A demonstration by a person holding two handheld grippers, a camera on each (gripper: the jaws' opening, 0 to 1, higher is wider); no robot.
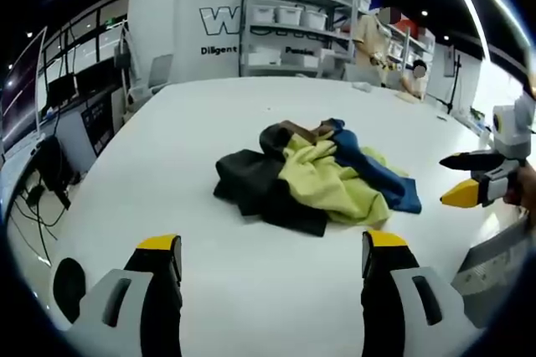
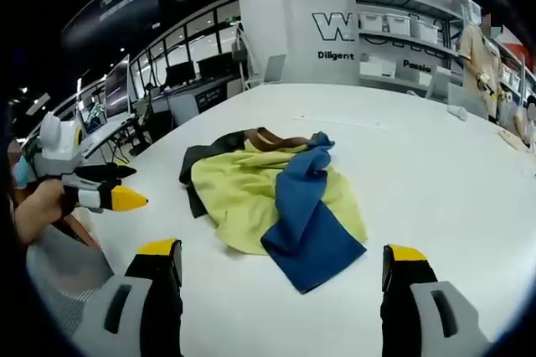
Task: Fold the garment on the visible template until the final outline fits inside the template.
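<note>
A crumpled heap of garments lies on the white table (image 1: pixel 167 147): a yellow piece (image 1: pixel 322 177), a dark grey piece (image 1: pixel 251 185), a blue piece (image 1: pixel 373 168) and a brown bit on top. In the right gripper view the yellow piece (image 2: pixel 243 194) lies beneath the blue piece (image 2: pixel 306 214), with dark cloth (image 2: pixel 197 164) at the left. My left gripper (image 1: pixel 272 261) stands open before the heap, nothing between its jaws. My right gripper (image 2: pixel 280 265) is open too, short of the blue cloth. The right gripper (image 1: pixel 469 181) enters at the right edge; the left gripper (image 2: pixel 105 188) shows at the left, held by a hand.
Shelving with white bins (image 1: pixel 289 26) stands behind the table. Desks with monitors (image 1: pixel 75 89) line the left side. A person (image 2: pixel 481 55) stands near the shelves at the far right. Small objects (image 2: pixel 456 111) lie on the table's far edge.
</note>
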